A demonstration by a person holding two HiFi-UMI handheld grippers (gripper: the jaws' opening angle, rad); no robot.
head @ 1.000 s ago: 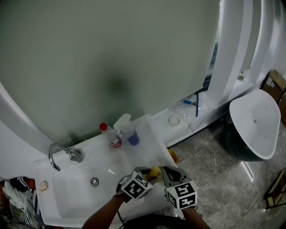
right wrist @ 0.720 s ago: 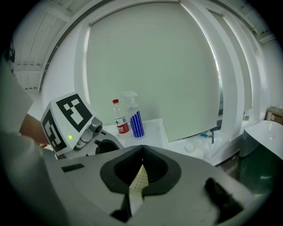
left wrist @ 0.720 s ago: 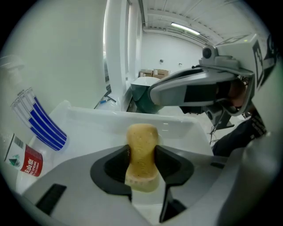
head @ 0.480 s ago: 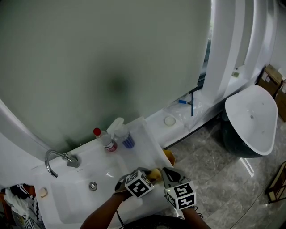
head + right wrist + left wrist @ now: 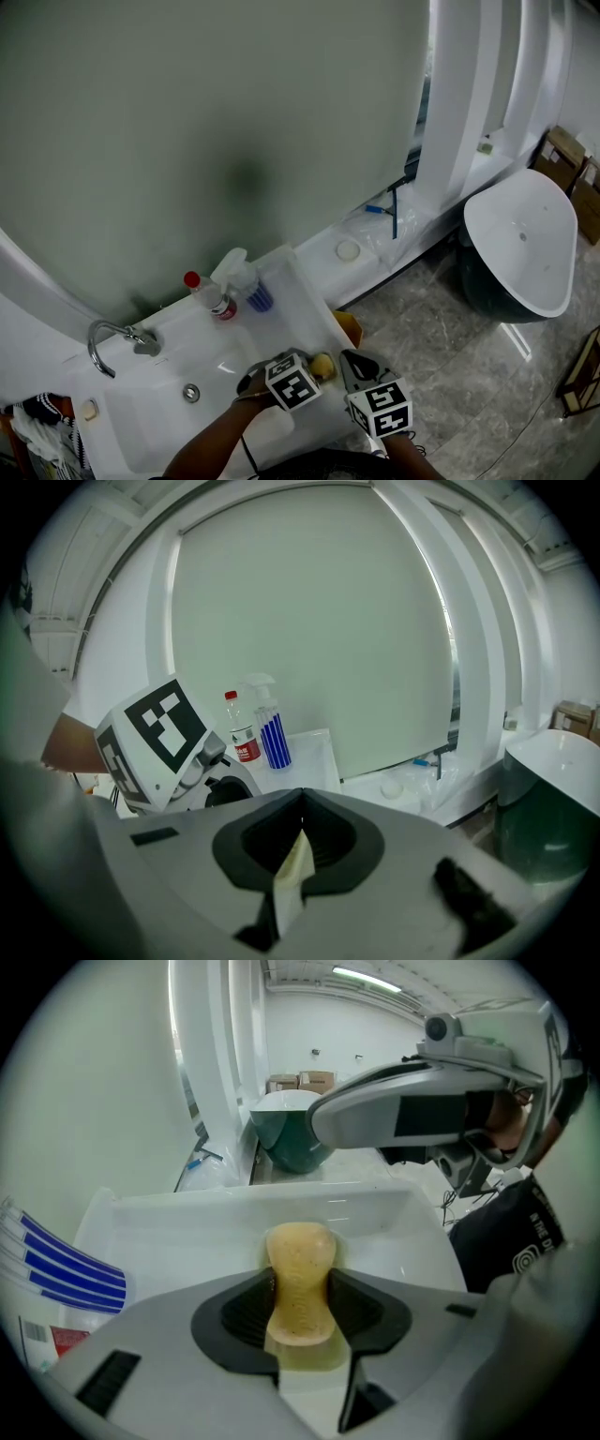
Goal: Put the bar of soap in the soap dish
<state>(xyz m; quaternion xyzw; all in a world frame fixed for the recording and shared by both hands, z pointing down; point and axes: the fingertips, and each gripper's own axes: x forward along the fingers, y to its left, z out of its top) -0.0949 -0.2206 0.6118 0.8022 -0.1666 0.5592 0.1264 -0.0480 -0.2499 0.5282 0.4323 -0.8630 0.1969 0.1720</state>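
A yellow bar of soap [image 5: 300, 1262] stands on end between the dark pads of my left gripper [image 5: 300, 1314], which is shut on it. In the head view the soap [image 5: 324, 364] shows just past the left gripper [image 5: 313, 373], over the front right corner of the white washbasin [image 5: 159, 412]. My right gripper [image 5: 349, 368] is close beside it on the right. Its jaws [image 5: 300, 841] are shut, with a thin pale scrap [image 5: 292, 874] pinched between them. I cannot pick out a soap dish with certainty.
A spray bottle [image 5: 234, 274] with blue stripes and a red-capped bottle [image 5: 202, 292] stand at the basin's back. The tap [image 5: 112, 339] and drain [image 5: 190, 393] lie to the left. A white freestanding basin [image 5: 520, 239] stands on the grey floor at the right.
The head view has shifted, so the basin and bottles sit further left. Both grippers keep close together at the basin's front right, with the soap still held.
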